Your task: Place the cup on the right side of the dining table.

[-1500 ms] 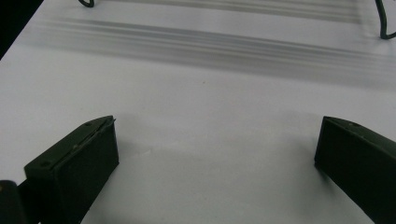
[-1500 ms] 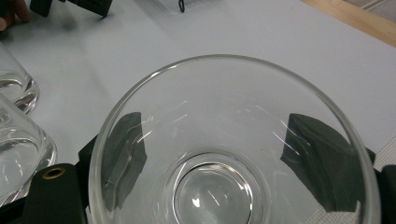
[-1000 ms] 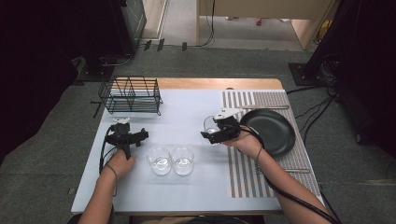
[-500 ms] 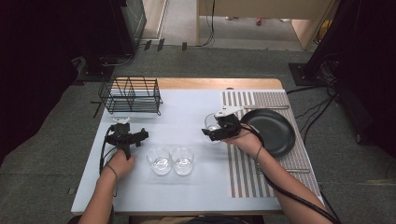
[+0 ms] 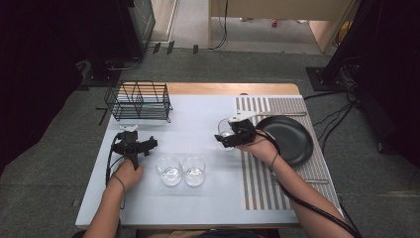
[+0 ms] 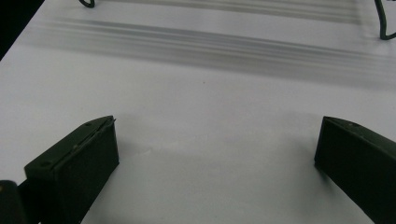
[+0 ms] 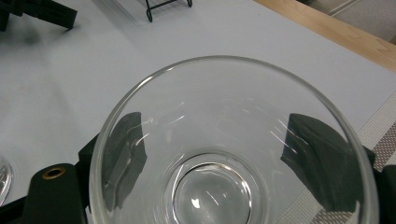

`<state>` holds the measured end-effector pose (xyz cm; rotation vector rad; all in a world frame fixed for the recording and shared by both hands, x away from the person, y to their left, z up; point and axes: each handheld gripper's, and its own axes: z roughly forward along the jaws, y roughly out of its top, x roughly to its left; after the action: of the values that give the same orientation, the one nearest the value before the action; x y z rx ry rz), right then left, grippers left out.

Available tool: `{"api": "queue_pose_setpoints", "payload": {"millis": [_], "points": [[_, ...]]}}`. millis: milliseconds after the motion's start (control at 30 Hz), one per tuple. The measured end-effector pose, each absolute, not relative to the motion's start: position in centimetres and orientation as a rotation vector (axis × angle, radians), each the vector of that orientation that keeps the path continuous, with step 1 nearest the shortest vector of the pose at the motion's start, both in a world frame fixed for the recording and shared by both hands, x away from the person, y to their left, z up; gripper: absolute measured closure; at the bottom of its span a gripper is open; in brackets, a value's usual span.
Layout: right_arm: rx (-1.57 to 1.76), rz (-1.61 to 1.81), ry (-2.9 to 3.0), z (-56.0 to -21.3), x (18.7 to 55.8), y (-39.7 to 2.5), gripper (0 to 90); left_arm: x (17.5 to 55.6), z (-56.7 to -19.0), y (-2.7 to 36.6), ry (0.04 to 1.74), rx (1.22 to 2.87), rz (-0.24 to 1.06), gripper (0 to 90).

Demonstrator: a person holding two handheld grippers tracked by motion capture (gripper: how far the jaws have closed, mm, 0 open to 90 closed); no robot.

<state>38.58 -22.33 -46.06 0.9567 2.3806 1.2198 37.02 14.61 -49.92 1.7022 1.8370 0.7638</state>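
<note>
Our right gripper (image 5: 224,140) has its jaws on either side of a clear glass (image 7: 233,144), one pad against each outer wall as seen through the glass in the right gripper view. The glass is upright with its mouth toward the camera; we judge it gripped. Compared with one second ago, the right gripper and glass sit in nearly the same place at the left edge of the striped mat (image 5: 257,178), so we see almost no travel. We judge the grasp secured and the carry not yet begun. Whether the base is clear of the bench (image 5: 198,124) we cannot tell.

Our left gripper (image 5: 132,145) has its jaws wide apart and holds nothing; the left gripper view shows bare bench surface between them. It has not shifted over the same interval.

Outward from the jaws:
- Two more glasses (image 5: 182,170) stand touching side by side on the bench, between our hands and nearer to us.
- A black plate (image 5: 292,139) lies on the striped mat, just beside the right hand (image 5: 260,148).
- A black wire rack (image 5: 139,100) stands at the far left of the bench, well apart from the held glass.

The bench between the held glass and the wire rack is open. Only the left gripper lies near that path.
</note>
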Motion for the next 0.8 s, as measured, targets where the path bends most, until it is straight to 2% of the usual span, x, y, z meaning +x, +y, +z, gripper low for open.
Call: {"api": "queue_pose_setpoints", "payload": {"millis": [800], "points": [[0.999, 1.215, 2.343, -45.91, 39.34, -22.84, 18.9, 37.01, -49.93, 14.62, 1.836, 1.701, 0.763, 0.0]]}}
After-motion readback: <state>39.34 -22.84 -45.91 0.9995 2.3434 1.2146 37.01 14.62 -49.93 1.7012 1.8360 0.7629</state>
